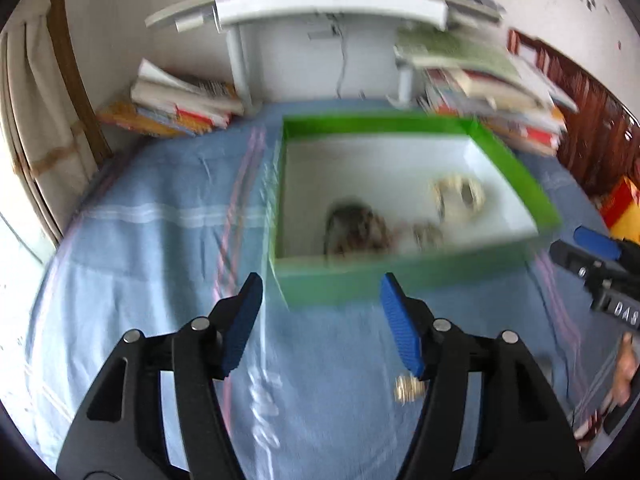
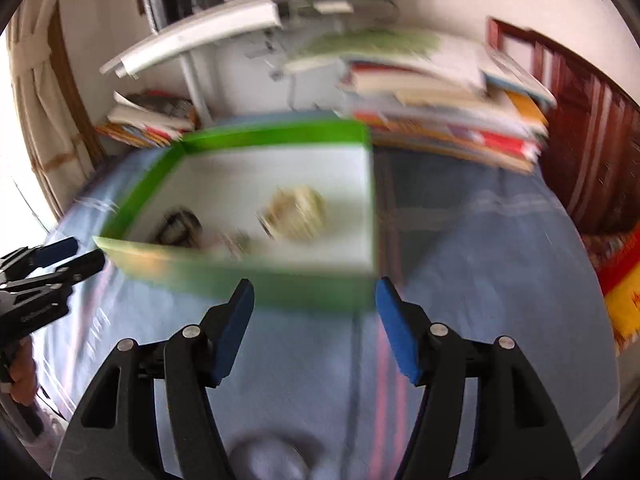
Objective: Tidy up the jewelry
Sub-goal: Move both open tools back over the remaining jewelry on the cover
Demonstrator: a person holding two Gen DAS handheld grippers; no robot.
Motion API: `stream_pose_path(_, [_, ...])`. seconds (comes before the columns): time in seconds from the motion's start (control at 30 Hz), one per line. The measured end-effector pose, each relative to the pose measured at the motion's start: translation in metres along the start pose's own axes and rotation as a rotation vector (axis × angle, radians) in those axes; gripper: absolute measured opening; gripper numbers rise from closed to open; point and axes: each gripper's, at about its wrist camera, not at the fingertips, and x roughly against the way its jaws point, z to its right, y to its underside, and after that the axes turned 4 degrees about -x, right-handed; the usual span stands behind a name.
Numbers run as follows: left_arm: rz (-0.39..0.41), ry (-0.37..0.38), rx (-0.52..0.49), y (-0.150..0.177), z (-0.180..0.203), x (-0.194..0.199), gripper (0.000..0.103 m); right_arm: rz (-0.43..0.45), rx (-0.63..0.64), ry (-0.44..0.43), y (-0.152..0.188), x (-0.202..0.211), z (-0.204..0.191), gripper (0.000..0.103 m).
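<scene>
A green box (image 1: 380, 124) with a white inside lies on the blue cloth. In it are a dark tangled piece (image 1: 352, 228), a pale beaded bracelet (image 1: 460, 196) and a small blurred piece (image 1: 428, 234). My left gripper (image 1: 320, 280) is open just in front of the box's near wall, with nothing between its pads. A small gold item (image 1: 408, 388) lies on the cloth by its right finger. In the right wrist view, the box (image 2: 280, 134) holds the bracelet (image 2: 296, 212) and the dark piece (image 2: 180, 226). My right gripper (image 2: 314, 284) stands open and empty before the near wall. All is motion-blurred.
Stacks of books (image 1: 184, 100) (image 1: 492, 84) flank a white desk (image 1: 320, 4) behind the box. Dark wooden furniture (image 2: 592, 152) stands to the right, with a red and yellow object (image 2: 624, 296) below it. The other gripper shows at each frame's side (image 1: 568, 240) (image 2: 86, 252). A curtain (image 1: 36, 120) hangs on the left.
</scene>
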Motion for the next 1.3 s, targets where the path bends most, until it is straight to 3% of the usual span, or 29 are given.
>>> stream_pose_path(0.17, [-0.089,0.062,-0.018,0.036,0.013,-0.012,0.064,-0.071,0.044,0.035,0.043,0.003,0.01,0.063])
stream_pose_path(0.37, [-0.118,0.105,-0.053,0.059,0.028,-0.014,0.069,-0.119,0.175,0.022,0.075,0.002,-0.009,0.063])
stream_pose_path(0.7, [-0.163,0.061,-0.022,0.064,0.021,-0.031,0.071,-0.117,0.202,0.019,0.061,-0.022,-0.034,0.066])
stream_pose_path(0.9, [-0.167,0.009,0.043,0.062,-0.001,-0.034,0.073,-0.026,0.116,0.08,0.033,-0.037,-0.027,0.066])
stream_pose_path(1.03, [-0.168,0.004,0.049,0.065,-0.008,-0.031,0.073,-0.038,0.071,0.008,0.032,-0.024,-0.021,0.066])
stream_pose_path(1.3, [-0.164,0.029,0.031,0.064,0.0,-0.032,0.074,-0.1,0.184,-0.027,0.053,-0.014,-0.041,0.067])
